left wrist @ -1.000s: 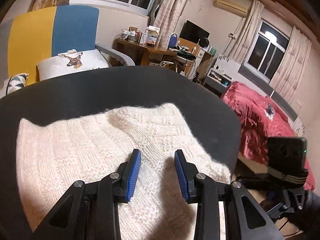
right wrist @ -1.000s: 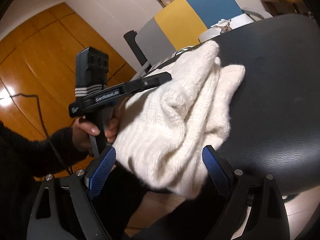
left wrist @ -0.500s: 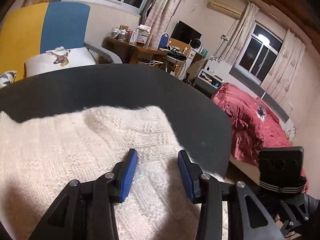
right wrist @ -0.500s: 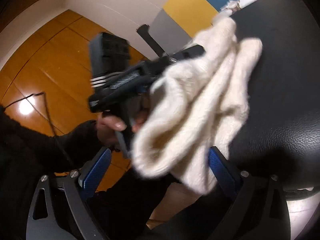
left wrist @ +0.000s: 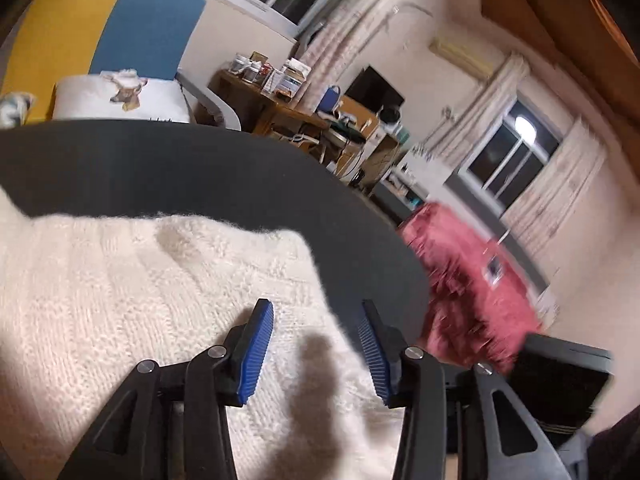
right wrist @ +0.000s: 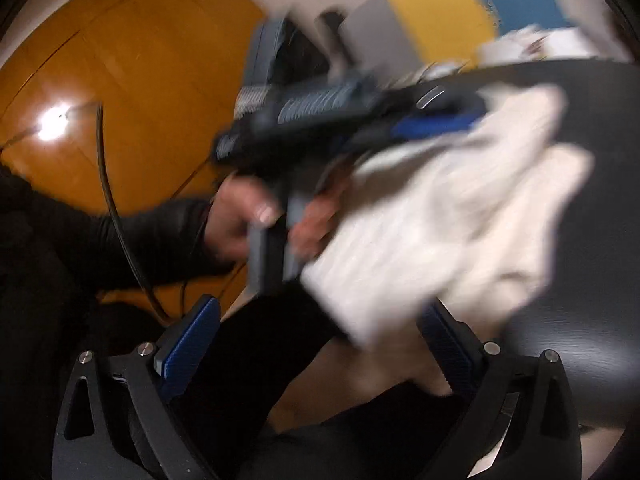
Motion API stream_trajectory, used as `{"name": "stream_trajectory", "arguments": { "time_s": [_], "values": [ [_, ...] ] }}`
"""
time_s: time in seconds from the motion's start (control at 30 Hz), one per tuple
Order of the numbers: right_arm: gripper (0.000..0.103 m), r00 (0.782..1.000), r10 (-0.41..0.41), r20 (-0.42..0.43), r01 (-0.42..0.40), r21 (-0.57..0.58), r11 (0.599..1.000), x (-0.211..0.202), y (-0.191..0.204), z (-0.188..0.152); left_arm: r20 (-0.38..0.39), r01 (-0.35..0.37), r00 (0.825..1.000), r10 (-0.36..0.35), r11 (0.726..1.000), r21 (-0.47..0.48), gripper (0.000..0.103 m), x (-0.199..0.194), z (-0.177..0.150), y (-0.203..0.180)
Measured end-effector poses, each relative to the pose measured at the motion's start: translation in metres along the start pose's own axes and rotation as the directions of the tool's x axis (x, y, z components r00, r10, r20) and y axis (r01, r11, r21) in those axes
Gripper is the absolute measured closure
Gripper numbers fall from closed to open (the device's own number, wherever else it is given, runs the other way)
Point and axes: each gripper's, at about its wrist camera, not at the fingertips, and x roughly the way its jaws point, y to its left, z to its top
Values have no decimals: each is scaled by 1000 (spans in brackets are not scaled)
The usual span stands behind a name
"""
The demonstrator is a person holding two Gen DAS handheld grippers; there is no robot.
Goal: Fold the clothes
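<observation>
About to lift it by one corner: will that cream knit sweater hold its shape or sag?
Probably sags: the sweater already droops in soft folds over the black table edge. Its fuzzy knit should grip the left claw pads, and looks light though bulky.

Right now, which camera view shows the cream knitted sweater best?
The left wrist view: the sweater lies sharp on the dark table, its knit pattern visible. The right wrist view shows it blurred by motion, bunched at the table's edge.

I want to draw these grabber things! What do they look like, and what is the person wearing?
Each hand-held gripper is black plastic with two angled fingers, silver screws and ribbed blue pads: the left hand-held gripper and the right hand-held gripper match. Seen from the right wrist, the left one has a pistol-style handle and a boxy top. The person's hand comes out of a black sleeve, beside a thin black cable.
</observation>
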Motion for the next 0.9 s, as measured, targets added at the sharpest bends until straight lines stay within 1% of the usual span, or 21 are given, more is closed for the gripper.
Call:
{"name": "stream_trajectory", "arguments": {
  "time_s": [0.03,0.07,0.1,0.13,0.17,0.2,0.27,0.33,0.4,0.47,0.53,0.6,0.63,0.7,0.8,0.87,0.9],
  "values": [
    [3,997,43,-58,-44,-22,999,8,3,-3,-8,-16,1000,17,999,32,59,4,-2,-3],
    [3,993,7,-120,-15,-62,998,14,7,-7,-14,-31,999,32,998,61,59,7,-4,-7],
    [3,986,-24,-167,12,-74,997,17,7,-11,-15,-41,999,42,996,82,59,9,-5,-11],
    [3,982,-18,-189,7,-59,998,14,4,-14,-17,-43,999,45,995,94,58,11,-5,-15],
    [3,986,-20,-169,11,-50,999,7,2,-14,-19,-41,999,43,994,98,58,11,-6,-15],
    [3,989,-21,-145,16,-39,999,-1,0,-15,-15,-26,1000,27,996,82,58,9,-5,-12],
    [3,999,-17,-45,17,10,1000,-25,-8,-19,-14,-8,1000,9,998,65,59,5,-4,-7],
    [3,999,-28,20,26,63,998,-39,-17,-26,-16,1,1000,-1,998,58,61,1,-4,-1],
    [3,998,-47,46,43,91,995,-41,-25,-33,-18,10,1000,-9,999,51,61,-3,-3,4],
    [3,995,-65,72,56,119,991,-43,-32,-39,-16,3,1000,-2,999,46,61,-4,-3,4],
    [3,993,-38,112,23,128,992,-38,-36,-39,-12,-5,1000,6,999,43,61,-5,-3,4],
    [3,992,-13,126,-3,128,992,-29,-41,-32,-7,-12,1000,12,999,47,61,-5,-5,3],
    [3,991,-1,131,-16,128,992,-24,-43,-29,-4,-15,1000,16,999,49,61,-5,-5,3],
    [3,993,35,115,-49,122,991,-16,-46,-24,6,-25,1000,25,999,46,61,-6,-7,2],
    [2,989,145,28,-147,89,985,6,-39,-12,6,-39,999,39,997,68,61,-6,-11,-3],
    [0,995,100,-29,-97,78,992,5,-37,-10,4,-75,997,75,992,104,61,-3,-14,-10],
    [0,995,76,-57,-72,72,995,5,-36,-9,-5,-82,997,83,991,104,61,-2,-12,-11]
  ]
}}
